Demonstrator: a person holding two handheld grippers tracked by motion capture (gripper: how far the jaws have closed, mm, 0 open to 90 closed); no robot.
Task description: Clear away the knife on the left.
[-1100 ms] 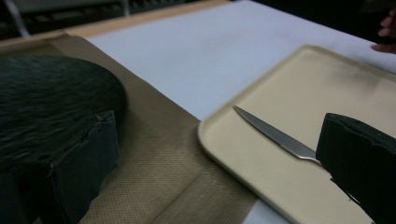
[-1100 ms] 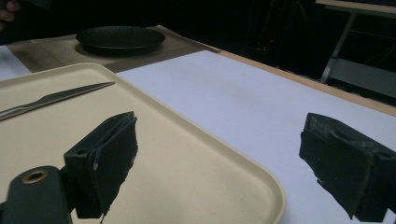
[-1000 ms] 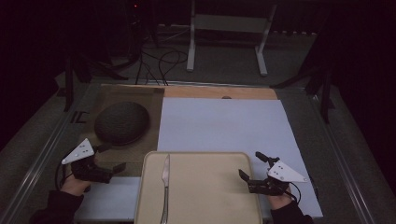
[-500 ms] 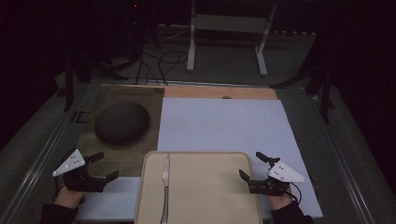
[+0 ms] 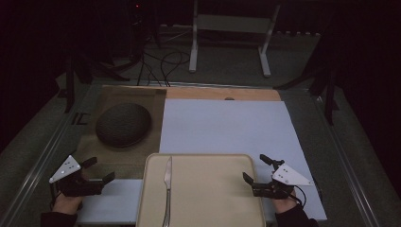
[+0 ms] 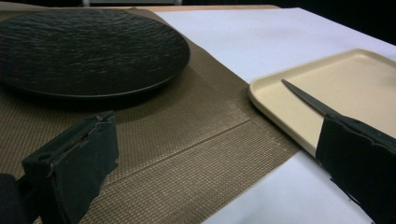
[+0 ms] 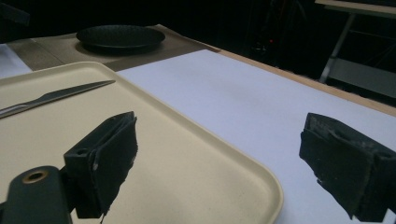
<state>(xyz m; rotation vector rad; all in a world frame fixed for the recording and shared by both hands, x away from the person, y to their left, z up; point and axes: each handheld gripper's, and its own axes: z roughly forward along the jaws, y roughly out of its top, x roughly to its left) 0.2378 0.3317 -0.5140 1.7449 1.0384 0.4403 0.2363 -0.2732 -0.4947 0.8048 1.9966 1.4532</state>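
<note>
A beige tray [image 5: 213, 189] lies at the table's near edge, with a table knife [image 5: 167, 189] lying lengthwise on its left part. A dark textured plate [image 5: 123, 124] rests on a brown woven mat [image 5: 137, 97] at the left. My left gripper [image 5: 99, 171] hovers open over the mat's near corner, left of the tray, with nothing between its jaws. My right gripper [image 5: 255, 169] is open at the tray's right edge, empty. In the left gripper view the plate [image 6: 88, 46], the tray [image 6: 345, 88] and the knife [image 6: 306, 97] lie ahead. The right gripper view shows the tray [image 7: 149, 154] and knife [image 7: 51, 98].
A large white sheet [image 5: 227, 127] covers the table's middle and right. A bare wooden strip [image 5: 222, 93] runs along the far edge. Beyond the table stand a white frame [image 5: 231, 28] and loose cables [image 5: 161, 61] on the floor.
My left gripper has drawn back toward the near left corner, away from the plate. The right gripper has stayed in place.
</note>
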